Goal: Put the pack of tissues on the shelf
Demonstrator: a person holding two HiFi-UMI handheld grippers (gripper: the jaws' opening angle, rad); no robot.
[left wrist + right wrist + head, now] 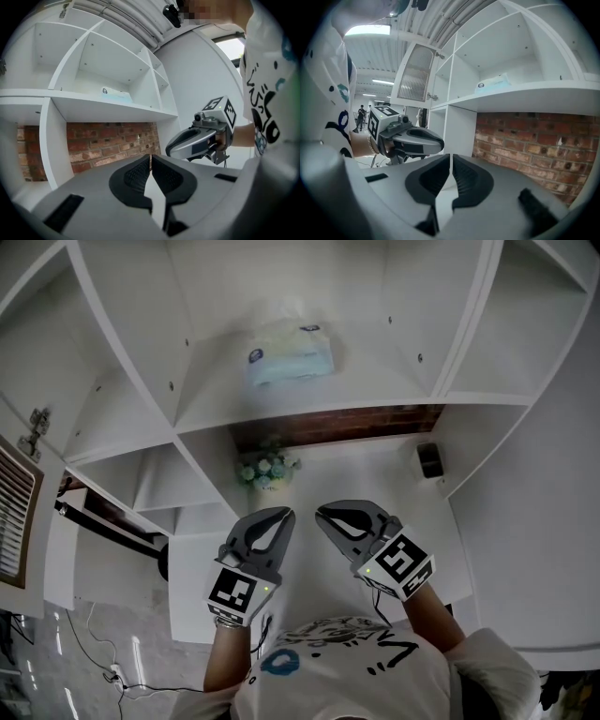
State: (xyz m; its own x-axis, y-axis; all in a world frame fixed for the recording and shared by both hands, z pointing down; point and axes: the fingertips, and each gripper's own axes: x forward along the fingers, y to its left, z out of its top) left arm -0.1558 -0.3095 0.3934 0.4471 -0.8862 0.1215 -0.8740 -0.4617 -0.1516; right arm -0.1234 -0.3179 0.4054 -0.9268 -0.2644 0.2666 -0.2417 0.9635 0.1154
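The pack of tissues (289, 352), pale blue and white, lies in the middle compartment of the white shelf (309, 411). It shows as a thin strip in the left gripper view (115, 93) and in the right gripper view (492, 83). My left gripper (286, 514) and right gripper (322, 514) hang side by side well below that shelf board, over the white counter, apart from the pack. Both are shut with nothing between their pads (150, 157) (450, 157). Each gripper camera catches the other gripper beside it: the right gripper (197, 140) and the left gripper (410, 138).
A red brick wall (337, 423) backs the opening under the shelf board. A small plant with pale flowers (265, 470) and a dark little box (430, 459) stand on the counter (375, 474). White dividers flank the compartment. A louvred door (14, 512) is at far left, cables (103, 662) on the floor.
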